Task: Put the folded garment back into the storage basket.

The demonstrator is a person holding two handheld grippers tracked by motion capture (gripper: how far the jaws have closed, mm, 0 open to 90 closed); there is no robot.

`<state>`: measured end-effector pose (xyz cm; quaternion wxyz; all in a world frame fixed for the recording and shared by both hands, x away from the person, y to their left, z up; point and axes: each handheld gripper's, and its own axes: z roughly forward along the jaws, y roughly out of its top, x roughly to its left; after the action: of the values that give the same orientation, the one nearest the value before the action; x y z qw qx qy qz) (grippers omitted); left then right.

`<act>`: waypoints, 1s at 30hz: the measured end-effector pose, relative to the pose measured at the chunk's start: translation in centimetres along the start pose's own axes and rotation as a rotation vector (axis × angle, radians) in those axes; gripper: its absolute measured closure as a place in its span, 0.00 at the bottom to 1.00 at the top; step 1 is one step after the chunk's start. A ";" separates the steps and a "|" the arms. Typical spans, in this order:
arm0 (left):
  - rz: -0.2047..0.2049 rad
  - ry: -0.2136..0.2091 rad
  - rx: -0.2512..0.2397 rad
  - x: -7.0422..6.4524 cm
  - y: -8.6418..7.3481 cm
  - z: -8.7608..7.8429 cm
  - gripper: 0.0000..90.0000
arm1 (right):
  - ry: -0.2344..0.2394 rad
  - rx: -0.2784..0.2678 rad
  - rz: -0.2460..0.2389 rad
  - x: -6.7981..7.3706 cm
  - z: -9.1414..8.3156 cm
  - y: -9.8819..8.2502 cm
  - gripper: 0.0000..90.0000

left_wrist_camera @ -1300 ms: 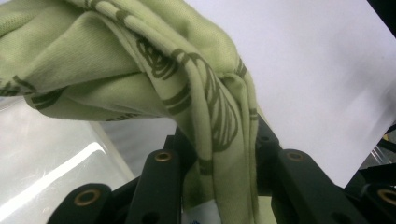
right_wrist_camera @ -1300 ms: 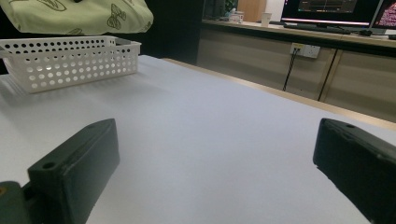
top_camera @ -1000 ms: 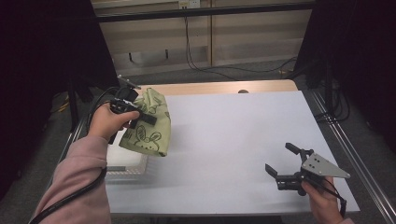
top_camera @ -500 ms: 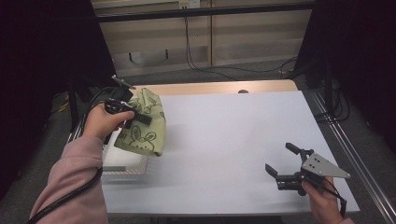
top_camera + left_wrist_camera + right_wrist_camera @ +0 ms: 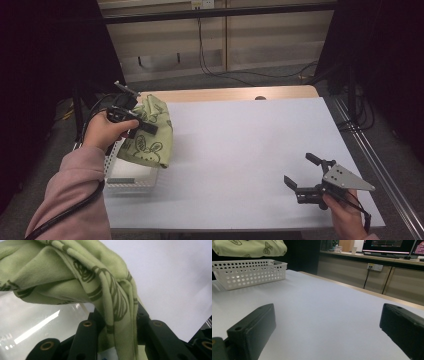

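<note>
High view: left gripper (image 5: 150,128) clenches the pale green printed cloth (image 5: 150,142) above the white perforated basket (image 5: 131,176), not yet lowered in; right gripper (image 5: 302,173) gapes idle.

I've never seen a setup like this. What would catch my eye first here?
Most likely the pale green cloth printed with rabbits, hanging at the table's left edge from the left tool, whose black jaws pinch a fold of it above a white perforated basket. Then the right tool, resting with jaws wide apart near the front right corner of the white table.
</note>
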<state>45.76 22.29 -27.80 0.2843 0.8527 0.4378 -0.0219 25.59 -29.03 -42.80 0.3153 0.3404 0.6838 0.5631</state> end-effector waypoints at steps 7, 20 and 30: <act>-0.010 0.009 -0.001 0.4 -0.4 -0.4 0.80 | 0.000 0.000 0.001 0.0 0.0 0.0 0.00; -0.006 0.009 0.002 1.3 -0.9 -0.9 0.80 | -0.002 0.000 -0.002 0.0 0.0 0.0 0.00; -0.010 0.027 0.007 1.9 -1.2 -0.9 0.80 | -0.003 0.002 -0.004 -0.1 0.0 0.0 0.00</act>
<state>45.79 24.68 -28.10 0.2752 0.8516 0.4459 -0.0136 25.63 -29.07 -42.81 0.3171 0.3403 0.6846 0.5612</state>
